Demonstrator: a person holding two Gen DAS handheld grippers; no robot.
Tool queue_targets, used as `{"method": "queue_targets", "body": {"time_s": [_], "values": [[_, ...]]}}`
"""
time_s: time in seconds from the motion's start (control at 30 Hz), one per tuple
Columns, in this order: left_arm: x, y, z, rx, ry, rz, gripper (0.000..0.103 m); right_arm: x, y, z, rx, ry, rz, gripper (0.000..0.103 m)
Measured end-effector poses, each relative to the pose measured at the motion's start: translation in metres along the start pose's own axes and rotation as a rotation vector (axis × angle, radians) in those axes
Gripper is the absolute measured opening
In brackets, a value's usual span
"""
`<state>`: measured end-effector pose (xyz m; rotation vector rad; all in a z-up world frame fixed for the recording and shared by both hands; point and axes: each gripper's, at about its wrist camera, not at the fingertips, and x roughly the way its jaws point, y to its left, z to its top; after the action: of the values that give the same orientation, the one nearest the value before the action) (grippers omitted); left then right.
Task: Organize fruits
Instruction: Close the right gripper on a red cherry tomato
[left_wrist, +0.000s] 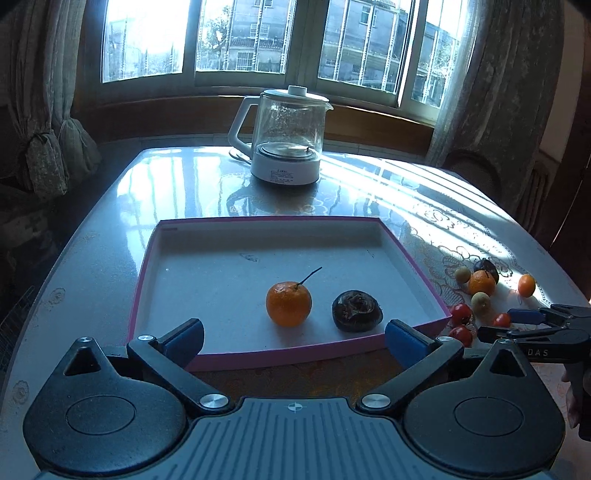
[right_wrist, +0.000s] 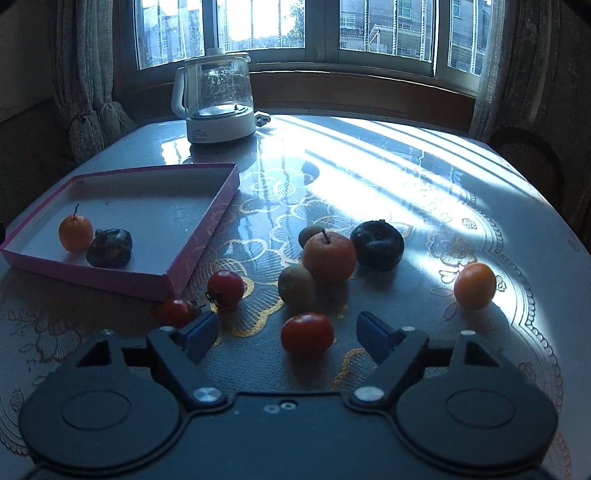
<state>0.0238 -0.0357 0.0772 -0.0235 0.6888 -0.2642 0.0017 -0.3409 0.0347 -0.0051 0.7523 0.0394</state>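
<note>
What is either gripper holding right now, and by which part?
Nothing. The left gripper is empty; the right gripper's fingers flank a cherry tomato without touching.

**Both grippers open, tilted down**

The left gripper points downward with its jaws spread wide and nothing between its blue pads. The right gripper also angles down, jaws apart, pads pressing on nothing

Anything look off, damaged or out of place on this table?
Yes: the dark fruit in the pink tray beside the orange looks shrivelled and collapsed, possibly spoiled. A similar dark one sits among the loose fruit on the table.
</note>
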Motion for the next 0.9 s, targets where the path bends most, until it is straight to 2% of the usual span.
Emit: {"method": "queue_targets", "body": {"time_s": [0.33, 0.47, 0.63, 0.73, 0.9], "values": [[0.001, 0.015, -0.008, -0.049, 0.015, 0.009, 0.103, 0.013, -0.002, 0.002, -0.034, 0.013, -0.016, 0.076], [0.002, 0.017, -0.008, -0.060, 0.015, 0.002, 0.103, 0.012, 0.000, 0.003, -0.038, 0.012, -0.011, 0.067], [0.002, 0.017, -0.007, -0.068, 0.014, -0.007, 0.103, 0.010, 0.000, 0.001, -0.026, 0.003, -0.017, 0.061], [0.002, 0.016, -0.008, -0.068, 0.014, -0.011, 0.103, 0.009, -0.002, 0.002, -0.010, -0.001, -0.020, 0.052], [0.003, 0.018, -0.008, -0.081, 0.017, -0.011, 0.103, 0.007, -0.005, -0.001, 0.002, -0.008, -0.019, 0.043]]}}
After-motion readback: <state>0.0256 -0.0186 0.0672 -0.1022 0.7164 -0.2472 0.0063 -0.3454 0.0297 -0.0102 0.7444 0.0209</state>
